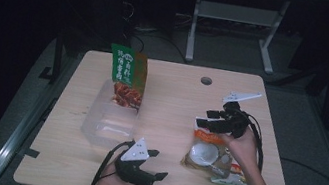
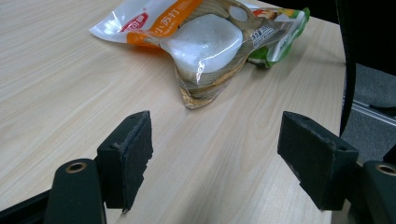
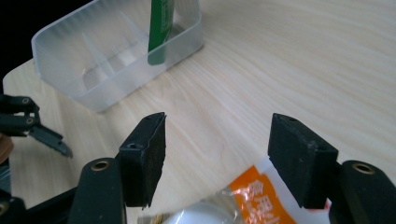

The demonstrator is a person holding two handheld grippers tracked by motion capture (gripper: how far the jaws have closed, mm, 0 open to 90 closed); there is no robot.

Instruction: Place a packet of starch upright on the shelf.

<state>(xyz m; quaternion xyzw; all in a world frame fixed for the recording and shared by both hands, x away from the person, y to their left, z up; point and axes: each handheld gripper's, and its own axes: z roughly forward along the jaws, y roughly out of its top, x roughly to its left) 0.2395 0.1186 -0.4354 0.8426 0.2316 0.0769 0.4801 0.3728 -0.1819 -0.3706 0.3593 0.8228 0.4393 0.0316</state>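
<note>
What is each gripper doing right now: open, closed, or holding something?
Left gripper: open, holding nothing, fingers over bare table.
Right gripper: open, holding nothing, fingers above the end of the snack packet.

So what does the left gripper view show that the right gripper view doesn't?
The left gripper view alone shows the clear orange-and-green snack packet nearly whole, with the white piece inside and its green end, lying on the table beyond the open left tool. The right gripper view alone shows the clear plastic box with the green packet standing in it, past the open right tool. Both show the pale wooden table and the snack packet's orange band.
</note>
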